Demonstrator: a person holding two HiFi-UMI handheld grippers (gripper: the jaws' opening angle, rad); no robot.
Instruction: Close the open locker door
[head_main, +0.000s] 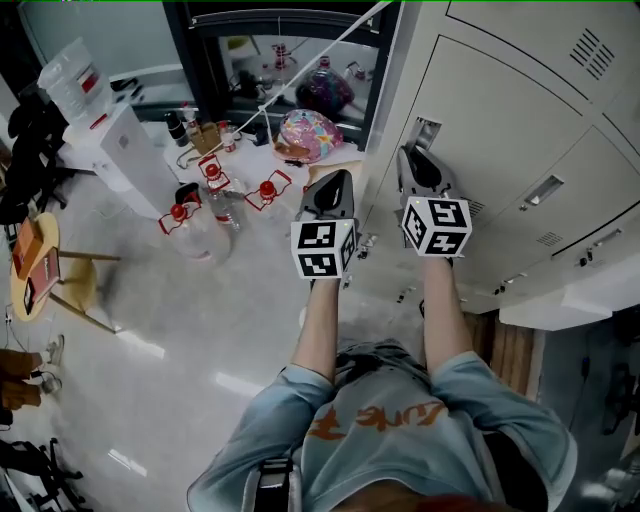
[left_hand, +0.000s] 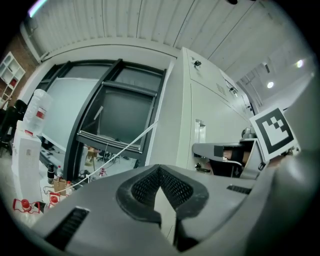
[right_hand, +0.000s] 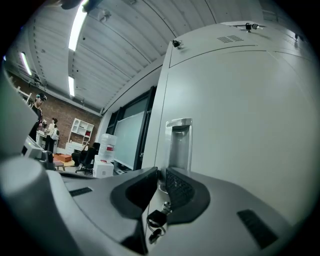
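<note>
The pale locker door (head_main: 480, 110) lies about flush with the lockers around it. My right gripper (head_main: 415, 158) is at its recessed metal handle (head_main: 425, 132). In the right gripper view the handle (right_hand: 179, 142) stands just above the right gripper (right_hand: 161, 175). Its pads are drawn close on the key in the lock. A black-headed key (right_hand: 156, 219) hangs on a ring below them. My left gripper (head_main: 338, 178) hovers left of the lockers, apart from the door. In its own view the left gripper (left_hand: 161, 172) is shut with nothing between its pads.
More locker doors (head_main: 570, 200) run to the right. Several water bottles (head_main: 200, 225) stand on the floor at left beside a water dispenser (head_main: 110, 140). A colourful bag (head_main: 310, 135) lies near the locker's corner. A white cord (head_main: 300, 70) crosses above, and a round table (head_main: 35, 265) is at far left.
</note>
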